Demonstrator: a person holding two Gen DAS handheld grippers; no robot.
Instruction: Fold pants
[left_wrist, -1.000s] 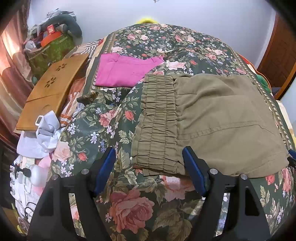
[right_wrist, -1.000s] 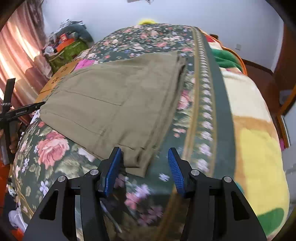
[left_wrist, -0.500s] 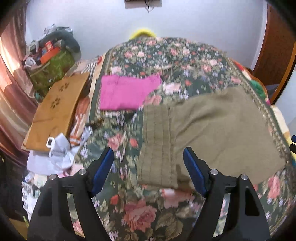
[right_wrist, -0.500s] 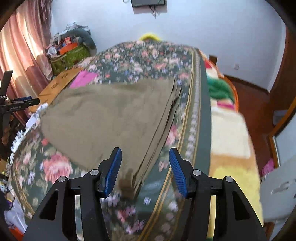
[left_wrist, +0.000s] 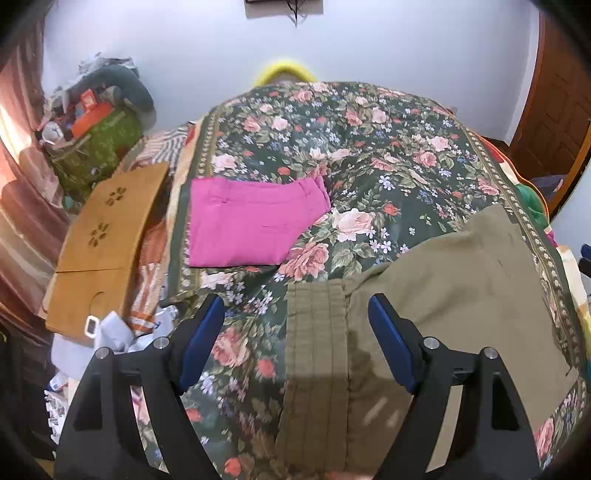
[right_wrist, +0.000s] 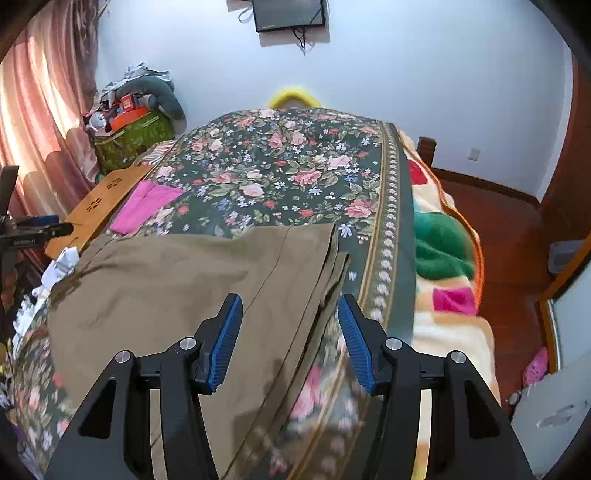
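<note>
In the left wrist view the left claw (left_wrist: 295, 328) hangs spread wide, gripping nothing, above the gathered, ribbed waistband of the olive pants (left_wrist: 443, 295), which lie folded flat on the floral bedspread (left_wrist: 369, 155); the cloth is matte and woven, its near end smeared by blur and cut off behind the claw's black frame. Beyond lie folded pink pants (left_wrist: 251, 225), smooth and rectangular, and a wooden board (left_wrist: 107, 225) with flower cut-outs beside the bed. Compared with a second ago the claw sits higher and further back, so more wall shows. In the right wrist view the right claw (right_wrist: 290, 339) is likewise spread and empty over the stacked hem edges of the pants (right_wrist: 177, 280), layered like pages; the lower bedspread (right_wrist: 280, 177) is blurred. This claw too has risen since the earlier frame.
</note>
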